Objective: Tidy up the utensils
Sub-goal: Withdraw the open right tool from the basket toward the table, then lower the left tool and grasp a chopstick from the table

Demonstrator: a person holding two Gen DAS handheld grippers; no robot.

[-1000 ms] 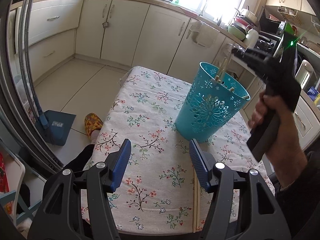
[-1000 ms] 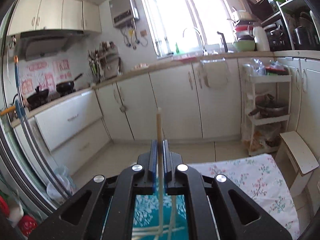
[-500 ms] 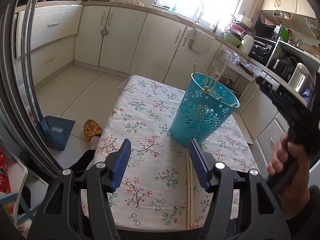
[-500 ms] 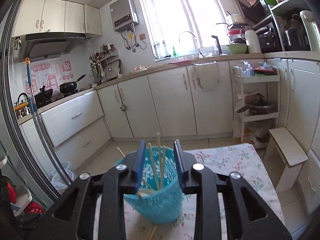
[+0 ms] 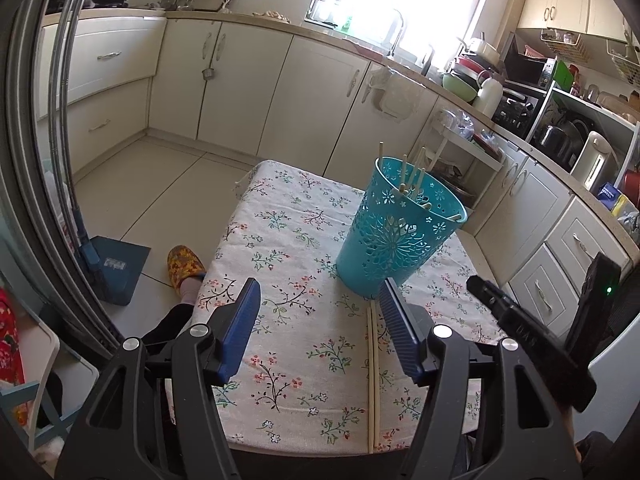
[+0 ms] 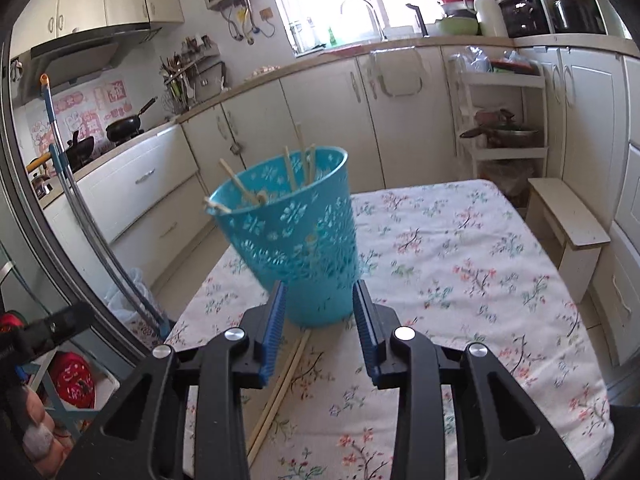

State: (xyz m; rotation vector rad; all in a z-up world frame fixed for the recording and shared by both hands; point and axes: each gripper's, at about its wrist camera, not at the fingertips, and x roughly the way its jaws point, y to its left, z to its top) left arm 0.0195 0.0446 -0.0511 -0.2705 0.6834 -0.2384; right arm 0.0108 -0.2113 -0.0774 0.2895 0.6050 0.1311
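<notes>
Lying on the surface [image 6: 460,248] beside the teal basket [image 6: 296,236]: two chopsticks [image 6: 280,384]. Both tools, right tool [image 6: 319,336] and left tool [image 5: 320,332], apart, empty. Risk: pinching both sticks together, scattering them.

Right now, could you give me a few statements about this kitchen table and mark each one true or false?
1. The turquoise basket stands upright on the flowered tablecloth. True.
2. The basket is empty. False: several chopsticks stick up out of it.
3. Two chopsticks on the table lie side by side near the basket's foot. True.
4. The right tool grips a chopstick. False: nothing is between its blue pads.
5. The left tool is clamped on the basket. False: it is open, short of the basket.
</notes>
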